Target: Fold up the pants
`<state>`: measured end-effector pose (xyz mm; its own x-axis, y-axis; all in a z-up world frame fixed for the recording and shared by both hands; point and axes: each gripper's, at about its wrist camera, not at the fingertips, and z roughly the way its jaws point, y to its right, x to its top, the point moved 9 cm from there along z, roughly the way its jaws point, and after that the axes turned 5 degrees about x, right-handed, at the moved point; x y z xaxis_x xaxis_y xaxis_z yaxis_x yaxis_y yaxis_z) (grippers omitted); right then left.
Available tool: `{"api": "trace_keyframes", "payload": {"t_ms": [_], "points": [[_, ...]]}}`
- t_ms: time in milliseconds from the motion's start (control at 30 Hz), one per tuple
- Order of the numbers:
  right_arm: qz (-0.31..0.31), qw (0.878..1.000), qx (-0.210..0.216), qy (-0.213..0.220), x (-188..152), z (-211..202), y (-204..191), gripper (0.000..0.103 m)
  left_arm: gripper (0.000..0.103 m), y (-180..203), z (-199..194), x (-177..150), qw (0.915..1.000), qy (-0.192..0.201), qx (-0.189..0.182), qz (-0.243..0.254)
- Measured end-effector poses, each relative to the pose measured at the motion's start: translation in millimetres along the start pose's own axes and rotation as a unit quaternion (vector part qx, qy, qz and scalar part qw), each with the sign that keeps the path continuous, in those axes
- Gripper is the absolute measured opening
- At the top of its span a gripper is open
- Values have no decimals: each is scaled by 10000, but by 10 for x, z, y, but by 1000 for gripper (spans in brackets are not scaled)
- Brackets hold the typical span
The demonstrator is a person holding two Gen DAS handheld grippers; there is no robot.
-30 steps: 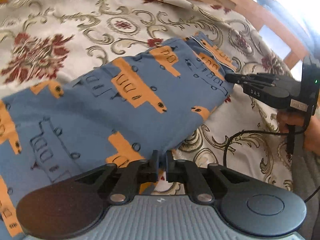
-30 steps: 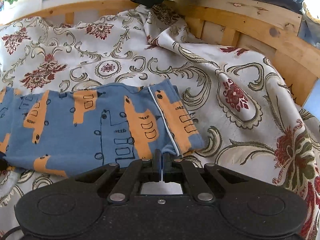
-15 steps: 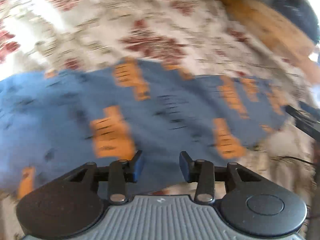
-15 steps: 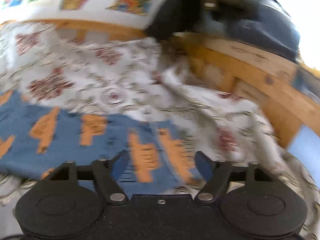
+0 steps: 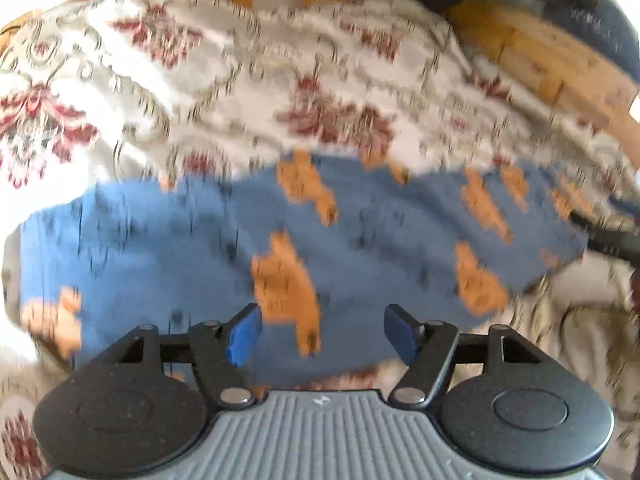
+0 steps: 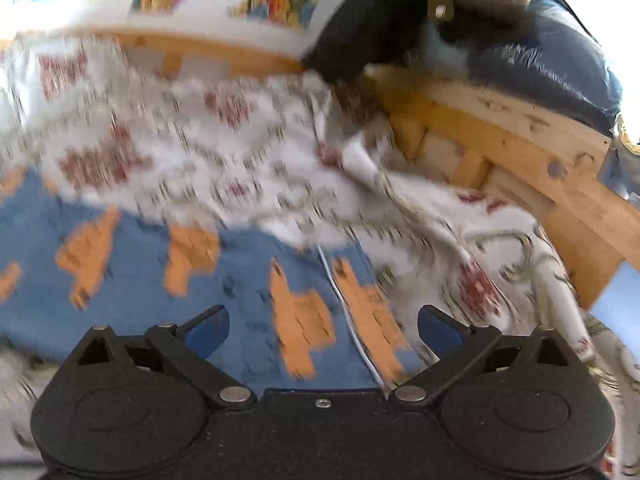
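Blue pants [image 5: 208, 248] with orange vehicle prints lie flat across a floral bedspread, stretched left to right. My left gripper [image 5: 322, 334] hangs open just above the near edge of the pants, holding nothing. In the right wrist view the pants [image 6: 140, 280] fill the lower left, with a white piped seam near their right end. Over that end my right gripper [image 6: 322, 330] stands open and empty. A dark piece of the right gripper [image 5: 612, 236] shows at the far right of the left wrist view. Both views are motion-blurred.
The cream bedspread [image 5: 240, 92] with red flowers covers the bed. A wooden bed frame [image 6: 500, 148] runs along the back and right side. Dark bags or cushions [image 6: 540, 52] sit on the frame at the upper right.
Both grippers were shut on the near edge of the pants; they have let go, opened wide and pulled back and up. The pants now lie flat.
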<state>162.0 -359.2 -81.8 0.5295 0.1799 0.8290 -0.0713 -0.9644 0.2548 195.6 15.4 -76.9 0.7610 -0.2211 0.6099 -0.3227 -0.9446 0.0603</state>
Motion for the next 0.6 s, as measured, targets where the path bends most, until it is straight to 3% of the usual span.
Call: {"api": "trace_keyframes", "payload": {"t_ms": [167, 300, 367, 467, 600], "points": [[-7, 9945, 707, 773, 227, -23, -233, 101, 84, -14, 142, 545, 9984, 70, -267, -493], [-367, 9910, 810, 996, 250, 21, -440, 101, 85, -125, 436, 933, 9878, -337, -547, -1416], [-542, 9889, 859, 1087, 247, 24, -538, 101, 82, -208, 647, 1040, 9718, -635, -665, -2173], [-792, 9852, 967, 1174, 250, 67, -647, 101, 79, -275, 915, 1079, 9384, -848, -876, -3232], [-804, 9839, 1114, 1145, 249, 121, -675, 100, 54, -342, 1222, 805, 9088, -1544, -13, -3876]]}}
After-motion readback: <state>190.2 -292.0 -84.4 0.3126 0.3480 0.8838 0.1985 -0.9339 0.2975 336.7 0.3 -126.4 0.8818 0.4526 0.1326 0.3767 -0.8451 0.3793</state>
